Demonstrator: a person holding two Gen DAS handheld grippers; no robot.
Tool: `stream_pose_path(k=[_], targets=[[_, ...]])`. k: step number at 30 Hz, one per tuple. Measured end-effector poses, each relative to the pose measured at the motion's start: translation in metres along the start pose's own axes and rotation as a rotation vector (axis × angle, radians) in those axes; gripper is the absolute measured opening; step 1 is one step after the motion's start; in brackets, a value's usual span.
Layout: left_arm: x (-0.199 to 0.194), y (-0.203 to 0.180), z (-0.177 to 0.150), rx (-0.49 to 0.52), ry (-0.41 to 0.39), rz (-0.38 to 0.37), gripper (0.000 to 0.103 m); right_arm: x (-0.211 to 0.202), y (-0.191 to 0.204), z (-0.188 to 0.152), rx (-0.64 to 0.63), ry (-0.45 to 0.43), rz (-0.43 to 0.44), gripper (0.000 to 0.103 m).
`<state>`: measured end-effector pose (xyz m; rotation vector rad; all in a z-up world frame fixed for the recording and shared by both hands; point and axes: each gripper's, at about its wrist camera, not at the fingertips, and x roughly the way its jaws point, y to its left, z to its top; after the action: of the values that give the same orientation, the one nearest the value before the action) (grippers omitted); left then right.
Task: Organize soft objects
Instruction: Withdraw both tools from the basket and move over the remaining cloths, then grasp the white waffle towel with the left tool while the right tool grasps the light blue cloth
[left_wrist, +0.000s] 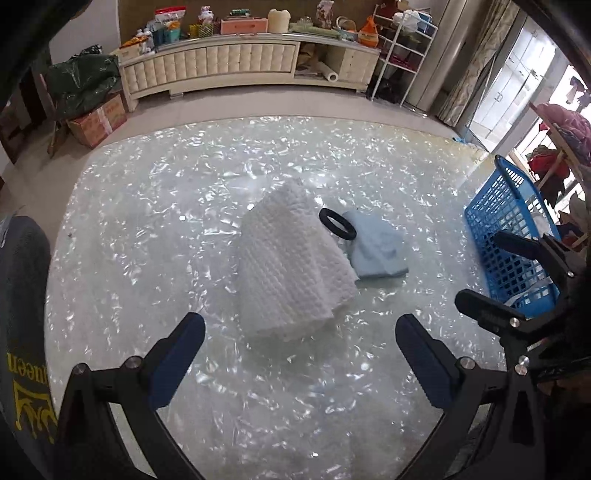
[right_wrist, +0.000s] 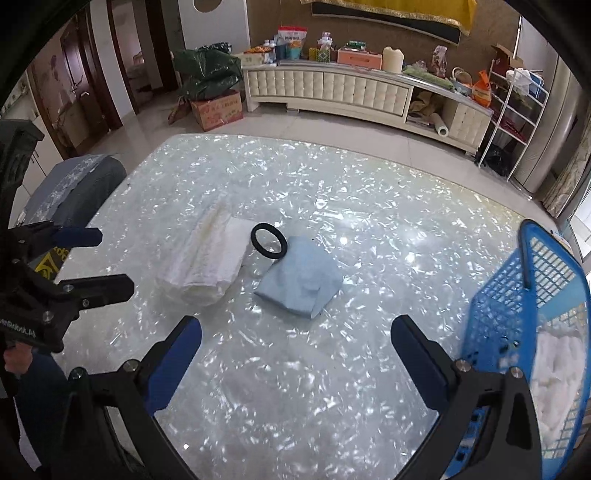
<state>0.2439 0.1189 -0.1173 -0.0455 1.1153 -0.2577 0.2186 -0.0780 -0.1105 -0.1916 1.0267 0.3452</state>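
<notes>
Left tool (left_wrist: 300, 354) jaws wide, nothing between them, hovering over the near part of the shiny pearl-patterned surface (left_wrist: 184, 192); right tool (right_wrist: 295, 350) also spread wide and empty, just left of the basket. Readable writing: partial yellow letters "ueen" on dark fabric at the left edge of the left wrist view (left_wrist: 22, 373); white lettering on the left tool body in the right wrist view, reads roughly "enRobot.AI" (right_wrist: 16, 330); red print on a cardboard box (right_wrist: 218, 109) on the floor, too small to read. Blue plastic lattice basket (right_wrist: 517, 306) at the right edge of the surface, holds white fluffy material (right_wrist: 557, 365). Folded white waffle-textured towel (left_wrist: 291, 258) lies mid-surface, thick and rolled at its near end. Light blue folded cloth (right_wrist: 301, 282) just right of it, flat, one corner turned over. Black ring band (right_wrist: 269, 239) lies between them, overlapping the blue cloth's far edge, touching or nearly touching the towel.
</notes>
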Motion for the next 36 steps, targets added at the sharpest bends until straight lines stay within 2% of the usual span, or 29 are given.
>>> stream_pose_path(k=[8,19,27,28,31,33,36], targets=[[0.020,0.027,0.016,-0.023,0.000,-0.023,0.102,0.037,-0.008,0.008,0.033,0.046,-0.001,0.103],[0.083,0.055,0.025,-0.037,0.138,-0.060,0.102,0.074,-0.012,0.019,0.074,0.091,-0.010,0.103],[0.098,0.049,0.022,-0.011,0.172,-0.067,0.102,0.099,-0.004,0.025,0.047,0.120,-0.024,0.103],[0.101,0.047,0.021,-0.008,0.180,-0.064,0.102,0.103,-0.003,0.025,0.051,0.126,-0.019,0.101],[0.103,0.034,0.018,0.019,0.179,-0.033,0.102,0.111,-0.004,0.024,0.054,0.142,-0.006,0.086],[0.103,0.031,0.018,0.017,0.170,-0.030,0.098,0.117,-0.005,0.022,0.060,0.159,-0.001,0.083],[0.101,0.025,0.017,0.028,0.157,-0.013,0.085,0.122,-0.005,0.020,0.074,0.164,0.005,0.082]])
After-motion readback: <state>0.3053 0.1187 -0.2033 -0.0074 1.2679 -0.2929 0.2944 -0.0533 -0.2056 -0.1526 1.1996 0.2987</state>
